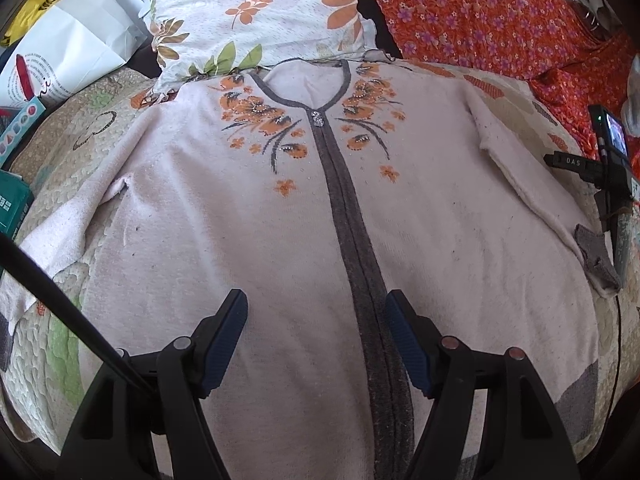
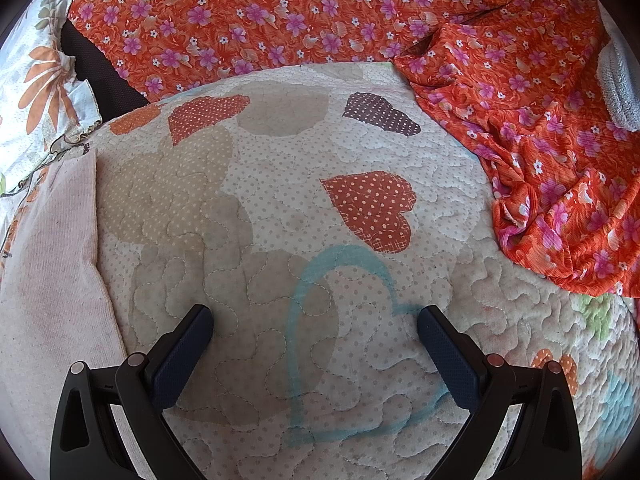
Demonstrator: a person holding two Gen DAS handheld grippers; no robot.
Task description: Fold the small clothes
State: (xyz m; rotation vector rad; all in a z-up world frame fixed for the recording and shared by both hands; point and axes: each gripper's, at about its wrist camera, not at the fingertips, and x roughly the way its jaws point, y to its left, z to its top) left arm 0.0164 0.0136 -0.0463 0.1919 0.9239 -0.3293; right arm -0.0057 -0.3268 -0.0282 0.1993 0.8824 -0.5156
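Note:
A pale pink cardigan (image 1: pixel 248 216) with orange flower embroidery and a grey front band lies flat, front up, on the quilted bed cover (image 1: pixel 60 148). Its right sleeve is folded inward, ending in a grey cuff (image 1: pixel 598 258). My left gripper (image 1: pixel 316 304) is open and empty above the cardigan's lower front, just left of the grey band. My right gripper (image 2: pixel 314 318) is open and empty over bare quilt (image 2: pixel 280 184). The cardigan's edge (image 2: pixel 52 264) lies to its left. The right gripper's body also shows at the left wrist view's right edge (image 1: pixel 610 168).
A floral pillow (image 1: pixel 256 12) lies beyond the collar. Orange flowered fabric (image 2: pixel 540 128) is heaped at the back right. A white paper bag (image 1: pixel 68 52) and boxes (image 1: pixel 14 204) sit at the left. A grey towel (image 2: pixel 620 88) is at the far right.

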